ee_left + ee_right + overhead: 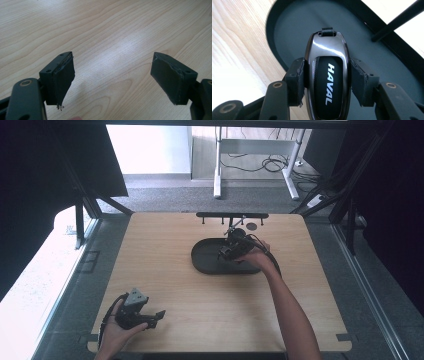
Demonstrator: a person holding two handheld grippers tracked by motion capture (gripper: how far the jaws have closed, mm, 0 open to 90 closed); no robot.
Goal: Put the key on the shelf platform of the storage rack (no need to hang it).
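A glossy black car key fob point(327, 75) marked HAVAL is pinched between the pads of my right gripper point(327, 82), which is shut on it. The fob hangs over the inside of a dark oval tray point(294, 32). From above, my right gripper point(227, 251) sits over the tray point(202, 262) near the table's middle. Down at the front left of the table my left gripper point(157, 316) rests in a hand. Its jaws stand wide open point(112, 80) over bare wood with nothing between them.
A black rack with small hooks point(232, 215) stands behind the tray, with a small dark disc point(252, 226) near it. The light wooden tabletop point(210, 315) stretches bare between the two hands. Dark frames flank both sides of the table.
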